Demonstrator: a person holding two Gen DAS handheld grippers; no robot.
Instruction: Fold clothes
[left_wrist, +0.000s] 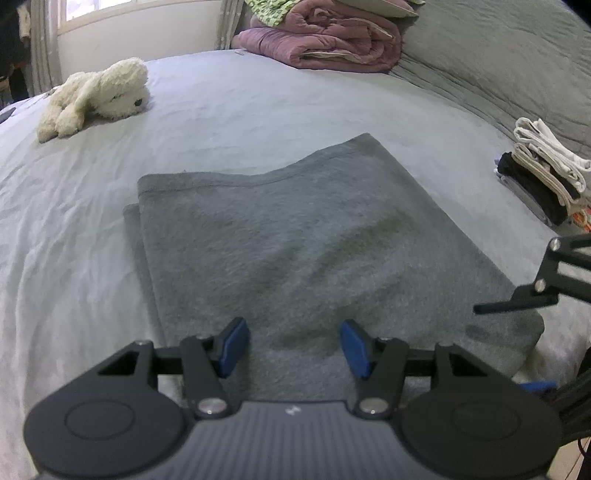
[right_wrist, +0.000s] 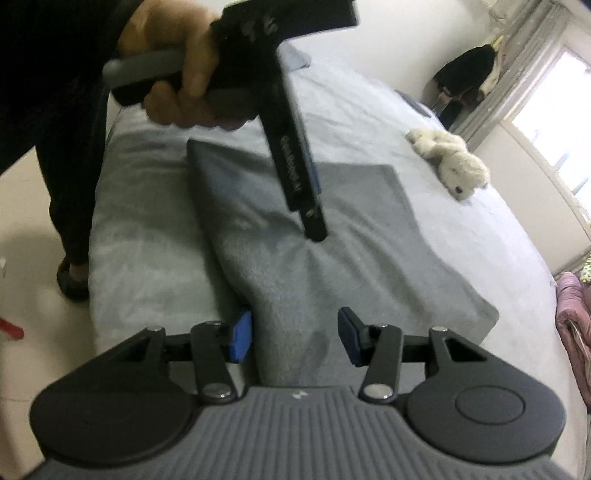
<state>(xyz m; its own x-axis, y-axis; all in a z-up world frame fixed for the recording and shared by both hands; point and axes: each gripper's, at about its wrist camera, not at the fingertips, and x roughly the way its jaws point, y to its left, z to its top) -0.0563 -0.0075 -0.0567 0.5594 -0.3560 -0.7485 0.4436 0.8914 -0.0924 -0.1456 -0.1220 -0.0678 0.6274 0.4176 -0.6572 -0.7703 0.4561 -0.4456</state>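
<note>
A grey garment (left_wrist: 295, 240) lies folded into a rough rectangle on the pale bed sheet (left_wrist: 74, 229); it also shows in the right wrist view (right_wrist: 332, 251). My left gripper (left_wrist: 291, 347) is open just above the garment's near edge, holding nothing. My right gripper (right_wrist: 293, 339) is open at the garment's right corner, with cloth between its blue pads but not pinched. In the right wrist view the left gripper (right_wrist: 314, 221) hangs over the garment's middle, held by a hand. The right gripper's finger (left_wrist: 517, 301) shows at the right edge of the left wrist view.
A white plush toy (left_wrist: 96, 98) lies at the far left of the bed. A pink quilt (left_wrist: 325, 40) and a grey blanket (left_wrist: 498, 55) are piled at the head. A stack of folded clothes (left_wrist: 543, 173) sits at the right. The bed edge and floor (right_wrist: 22, 229) are near.
</note>
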